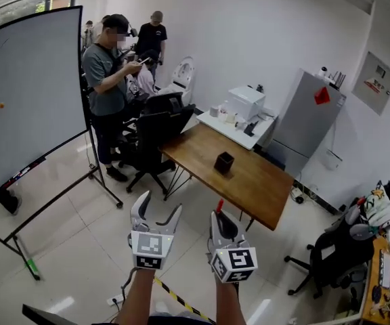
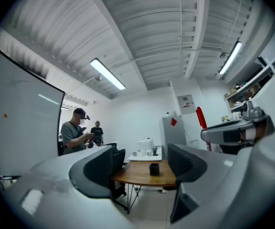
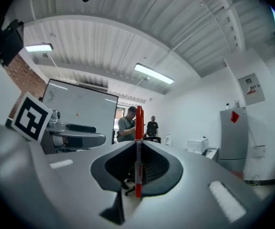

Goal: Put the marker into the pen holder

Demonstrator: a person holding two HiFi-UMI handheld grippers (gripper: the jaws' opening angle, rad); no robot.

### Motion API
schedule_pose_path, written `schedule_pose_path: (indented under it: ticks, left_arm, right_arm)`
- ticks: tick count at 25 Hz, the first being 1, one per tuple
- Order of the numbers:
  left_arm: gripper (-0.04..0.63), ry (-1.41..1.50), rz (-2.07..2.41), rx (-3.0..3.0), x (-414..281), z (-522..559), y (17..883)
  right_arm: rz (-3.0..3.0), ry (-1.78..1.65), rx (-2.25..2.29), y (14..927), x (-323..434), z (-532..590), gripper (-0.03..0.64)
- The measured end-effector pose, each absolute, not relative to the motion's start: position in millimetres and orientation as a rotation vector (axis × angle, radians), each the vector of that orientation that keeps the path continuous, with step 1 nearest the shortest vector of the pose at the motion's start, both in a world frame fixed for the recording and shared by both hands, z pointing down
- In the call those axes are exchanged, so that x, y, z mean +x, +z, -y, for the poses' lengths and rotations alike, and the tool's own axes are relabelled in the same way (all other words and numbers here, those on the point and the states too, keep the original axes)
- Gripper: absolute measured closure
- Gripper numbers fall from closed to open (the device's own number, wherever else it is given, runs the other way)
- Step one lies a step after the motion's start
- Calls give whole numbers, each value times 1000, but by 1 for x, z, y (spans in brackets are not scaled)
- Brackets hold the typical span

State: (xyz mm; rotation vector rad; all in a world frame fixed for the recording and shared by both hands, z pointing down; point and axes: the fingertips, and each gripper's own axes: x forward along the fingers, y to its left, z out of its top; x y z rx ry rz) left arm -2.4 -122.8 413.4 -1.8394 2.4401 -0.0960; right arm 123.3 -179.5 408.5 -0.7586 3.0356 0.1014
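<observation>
Tiled office floor, wooden worktop [image 1: 263,181] ahead. Fingers [image 3: 161,168] of the right gripper [image 3: 138,149] are closed on the red marker [image 3: 138,128], which stands upright between them with one end poking above. The left gripper [image 2: 144,165] has its fingers apart, nothing between. Black pen holder [image 1: 224,162] stands on the worktop, well apart from both grippers. Left gripper view frames the holder between its fingers. Right gripper view misses it and catches the whiteboard [image 3: 80,111] and a person in a cap [image 3: 127,123] instead.
</observation>
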Motion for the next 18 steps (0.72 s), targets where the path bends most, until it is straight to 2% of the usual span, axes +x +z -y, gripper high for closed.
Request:
schedule_pose_path:
  ticks: [10,18]
  left_arm:
    - [233,-123,-2849,-1331,-146,2,437]
    - [233,-141,-2938,-1195,-222,14,439]
  right_arm:
    - [-3131,55,-40,422,-65,97,588]
    - [-3130,30,217,422,-166,101,586]
